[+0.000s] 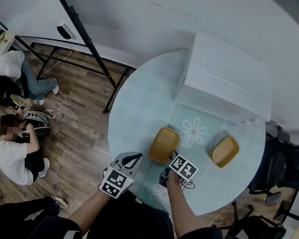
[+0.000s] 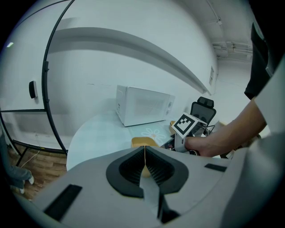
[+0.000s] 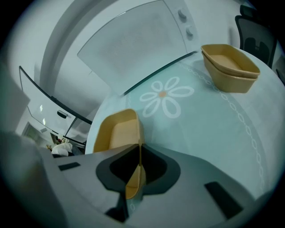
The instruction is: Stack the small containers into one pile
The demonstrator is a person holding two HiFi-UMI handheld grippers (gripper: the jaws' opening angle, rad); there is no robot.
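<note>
A yellow container [image 1: 164, 144] lies on the round pale-green table [image 1: 140, 105] close to its near edge. My right gripper [image 1: 171, 157] is shut on that container's near rim; the right gripper view shows the rim [image 3: 133, 176] pinched between the closed jaws of the right gripper [image 3: 139, 151] and the bowl [image 3: 116, 131] stretching away to the left. Farther right sits a second yellow container [image 1: 225, 151], which looks like two nested ones [image 3: 230, 67]. My left gripper [image 1: 133, 157] hovers at the table's near edge, shut and empty [image 2: 144, 153], with the container [image 2: 143, 142] just beyond it.
A white microwave-like box [image 1: 227, 79] fills the table's far side. Black office chairs [image 1: 278, 171] stand to the right. A black stand [image 1: 84, 36] leans at the left, and people [image 1: 15, 145] sit on the wooden floor there.
</note>
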